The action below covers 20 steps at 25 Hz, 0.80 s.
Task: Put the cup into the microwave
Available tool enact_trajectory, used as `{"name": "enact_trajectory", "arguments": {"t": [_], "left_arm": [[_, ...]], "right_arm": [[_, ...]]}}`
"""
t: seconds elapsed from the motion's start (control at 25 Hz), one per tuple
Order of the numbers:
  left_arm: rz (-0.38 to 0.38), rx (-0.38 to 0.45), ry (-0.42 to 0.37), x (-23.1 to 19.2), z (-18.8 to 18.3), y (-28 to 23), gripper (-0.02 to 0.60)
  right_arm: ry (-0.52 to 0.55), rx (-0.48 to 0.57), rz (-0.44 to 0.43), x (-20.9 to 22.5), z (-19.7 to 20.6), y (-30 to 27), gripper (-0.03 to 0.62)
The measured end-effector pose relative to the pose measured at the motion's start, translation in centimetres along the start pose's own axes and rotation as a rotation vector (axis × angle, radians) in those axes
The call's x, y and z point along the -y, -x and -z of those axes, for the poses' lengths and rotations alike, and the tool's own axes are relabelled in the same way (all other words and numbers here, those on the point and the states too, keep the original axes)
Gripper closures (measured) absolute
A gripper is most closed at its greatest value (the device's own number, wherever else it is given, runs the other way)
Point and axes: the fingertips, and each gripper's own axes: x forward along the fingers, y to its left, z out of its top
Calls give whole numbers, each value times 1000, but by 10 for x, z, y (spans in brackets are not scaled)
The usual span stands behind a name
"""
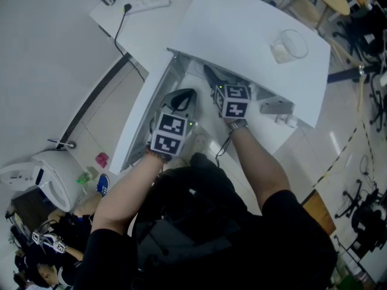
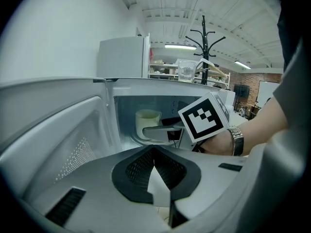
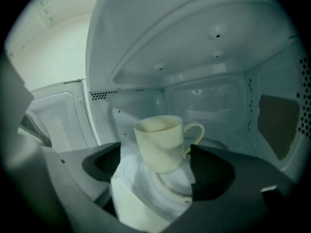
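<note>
Cup position: the cream mug (image 3: 163, 142) is inside the microwave (image 3: 209, 96), standing on the glass turntable (image 3: 146, 191) at centre frame of the right gripper view. It looks slightly tilted there, which may only be the wide lens.

Right gripper (image 3: 158, 174): jaws wide apart and gripping nothing. The mug sits straight ahead, in the gap between the two pads. There is clear space at the left pad. At the right pad the mug's handle points to frame right and lies very close; I cannot tell whether it touches.

Left gripper (image 2: 155, 161): jaws closed on nothing. It is outside the cavity, low in the frame beside the open door (image 2: 63, 140). Its own view shows the mug (image 2: 147, 123) deep inside and the right gripper (image 2: 204, 118) reaching in toward it.

Head view: the right gripper (image 1: 233, 101) is under the microwave's top edge and the left gripper (image 1: 172, 132) is nearer the person.

Judgement: placing looks essentially done. The key relation is the handle beside the right jaw. The mug's axis is upright and the gripper's axis runs straight into the cavity, so the way out is straight back along that line. Drifting sideways to frame left risks catching the handle and dragging the mug.
</note>
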Motion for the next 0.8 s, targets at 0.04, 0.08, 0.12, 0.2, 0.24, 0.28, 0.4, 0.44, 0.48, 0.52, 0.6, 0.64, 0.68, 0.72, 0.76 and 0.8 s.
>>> {"name": "enact_trajectory", "arguments": {"t": [0.04,0.08,0.12,0.2,0.24,0.28,0.4,0.44,0.48,0.52,0.6,0.64,0.68,0.72,0.76,0.8], "left_arm": [[1,3,-1,1,0,2,581],[3,7,-2,2,0,4,581],[5,11,-3,3,-1,6,581],[10,20,-5,5,-1,11,581],[13,24,-5,6,0,14,581],[17,27,-6,7,0,17,581],[31,39,-14,12,0,26,581],[35,42,-18,14,0,29,581],[38,46,-21,15,1,33,581],[41,49,-24,16,1,36,581],[48,56,-27,19,3,44,581],[53,60,-29,21,4,47,581],[58,64,-32,23,4,51,581],[63,69,-36,25,4,54,581],[68,75,-40,26,3,57,581],[73,81,-44,28,2,60,581]], "right_arm": [[-1,0,2,-1,1,3,120],[-2,1,4,-2,2,6,120],[-3,1,7,-3,3,10,120],[-3,3,15,-4,5,17,121],[-3,4,19,-6,6,21,121],[-4,3,23,-7,7,25,121],[-6,7,39,-10,9,37,121],[-8,9,45,-11,9,41,121],[-9,11,49,-13,9,45,121],[-10,13,53,-15,9,49,121],[-11,18,61,-19,10,59,121],[-11,20,65,-21,11,64,121],[-10,24,69,-23,11,69,123],[-8,27,72,-24,10,74,126],[-7,31,75,-26,10,78,143],[-6,35,80,-27,9,83,154]]}}
